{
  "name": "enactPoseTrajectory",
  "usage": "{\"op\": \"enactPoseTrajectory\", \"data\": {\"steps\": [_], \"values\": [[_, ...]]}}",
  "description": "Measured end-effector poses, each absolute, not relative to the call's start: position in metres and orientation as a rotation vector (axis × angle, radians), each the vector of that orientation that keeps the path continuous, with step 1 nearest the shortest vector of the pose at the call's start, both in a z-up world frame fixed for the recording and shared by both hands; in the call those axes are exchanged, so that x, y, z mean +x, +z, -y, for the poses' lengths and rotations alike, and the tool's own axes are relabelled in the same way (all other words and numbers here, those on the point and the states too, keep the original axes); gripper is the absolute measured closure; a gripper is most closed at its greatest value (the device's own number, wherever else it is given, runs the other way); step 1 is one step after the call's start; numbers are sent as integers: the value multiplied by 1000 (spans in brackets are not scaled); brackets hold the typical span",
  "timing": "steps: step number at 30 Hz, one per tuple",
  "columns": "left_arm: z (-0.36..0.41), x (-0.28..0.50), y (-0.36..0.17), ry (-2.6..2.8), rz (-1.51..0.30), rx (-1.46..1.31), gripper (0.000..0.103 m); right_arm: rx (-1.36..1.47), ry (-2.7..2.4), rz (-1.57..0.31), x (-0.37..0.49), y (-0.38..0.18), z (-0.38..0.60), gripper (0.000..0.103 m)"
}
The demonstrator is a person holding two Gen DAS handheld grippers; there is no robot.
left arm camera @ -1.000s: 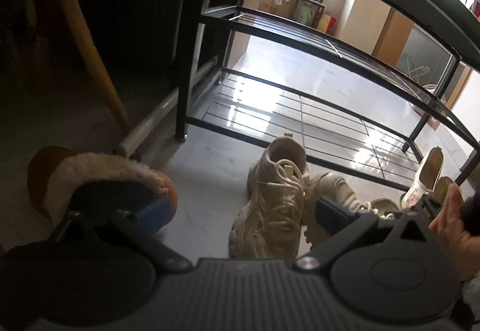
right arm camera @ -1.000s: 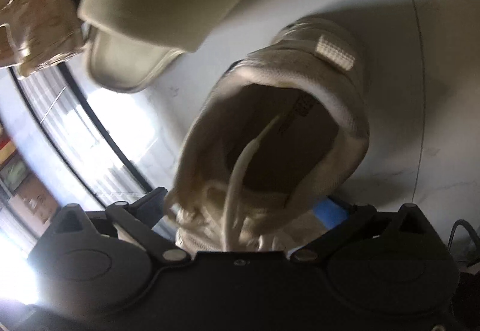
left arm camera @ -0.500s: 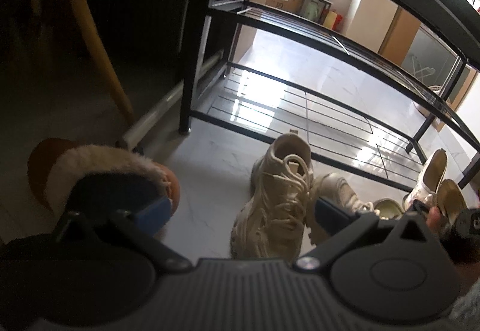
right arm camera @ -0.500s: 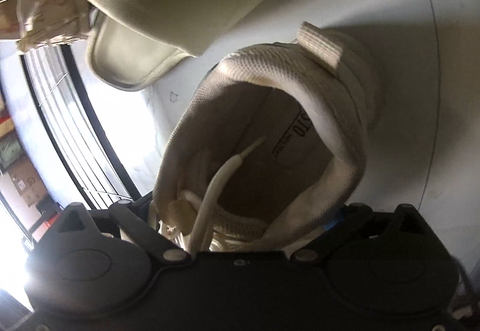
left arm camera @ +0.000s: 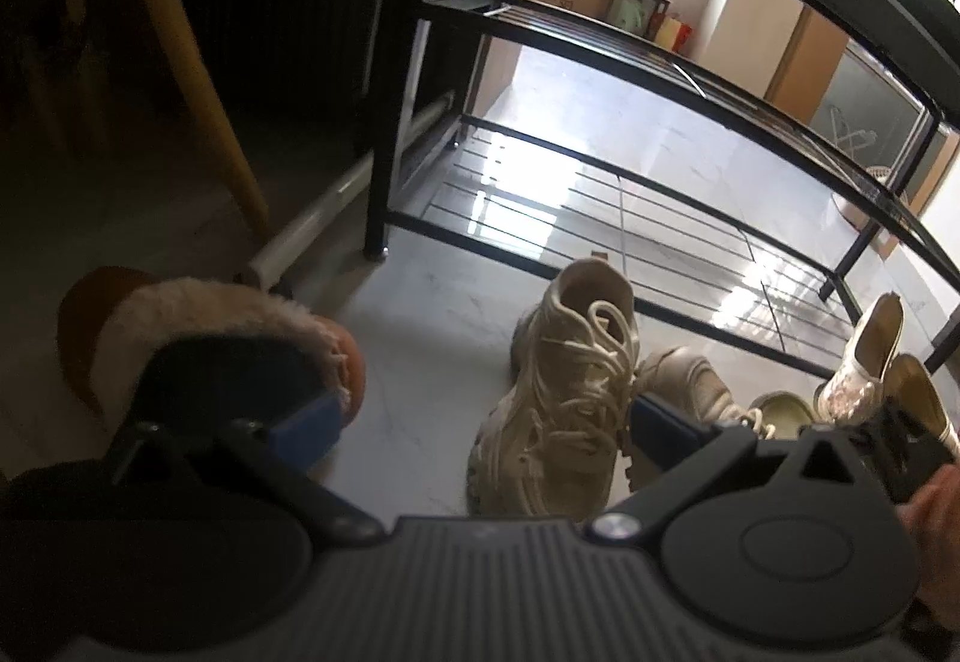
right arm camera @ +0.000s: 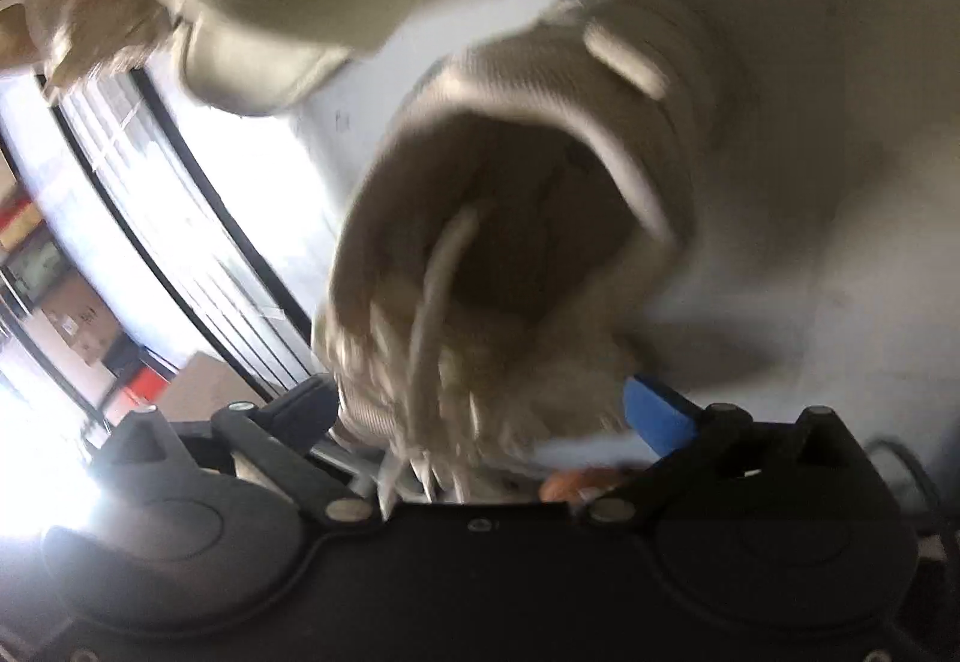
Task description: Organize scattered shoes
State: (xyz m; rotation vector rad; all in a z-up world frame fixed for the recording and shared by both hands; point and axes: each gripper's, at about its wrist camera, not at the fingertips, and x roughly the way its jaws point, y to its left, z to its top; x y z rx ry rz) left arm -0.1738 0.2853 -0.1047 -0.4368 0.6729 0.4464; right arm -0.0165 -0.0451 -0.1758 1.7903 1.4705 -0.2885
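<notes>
Motion blur smears the right wrist view, which was sharp half a second ago: the right gripper (right arm camera: 480,410) has tipped and drawn back a little from the cream laced chunky sneaker (right arm camera: 510,242) it was crowding. Its jaws are opening to their widest, with the sneaker's laced front between the fingers, and the blue pad on the right seems clear of the fabric, so nothing looks gripped. That sneaker lies on the pale floor where it did before, so the pickup is probably not yet secured. Only the left wrist view shows the wider scene: the empty black wire shoe rack (left arm camera: 600,170) just behind the shoes, the matching cream sneaker (left arm camera: 570,380) upright beside the first, and a brown fur-lined slipper (left arm camera: 210,314) at left. The left gripper (left arm camera: 480,422) is spread wide, holding nothing and unmoved.
</notes>
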Motion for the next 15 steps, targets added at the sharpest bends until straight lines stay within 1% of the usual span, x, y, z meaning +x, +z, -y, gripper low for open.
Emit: {"op": "enactPoseTrajectory", "data": {"steps": [2,4,5,7,9,10,11,12,14,15], "values": [[-288,-174,-105,453,-672,-448,1,1649,-210,-1544,-8,-144,37,0],[-290,-175,-106,456,-675,-463,1,1369,-51,-1614,15,-108,21,0],[-291,-175,-106,455,-678,-472,1,1182,35,-1612,28,-91,10,0],[-291,-176,-106,453,-677,-472,1,849,166,-1556,50,-66,-10,0],[-289,-176,-105,450,-674,-465,1,485,292,-1459,61,-42,-37,0],[-289,-176,-105,449,-674,-464,1,383,315,-1436,63,-35,-46,0],[-288,-176,-105,448,-672,-460,1,351,321,-1440,65,-32,-47,0],[-288,-176,-105,447,-671,-459,1,435,300,-1481,62,-38,-42,0],[-287,-175,-104,445,-669,-461,1,703,230,-1571,47,-62,-38,0],[-287,-175,-104,445,-669,-461,1,729,208,-1578,43,-68,-42,0]]}}
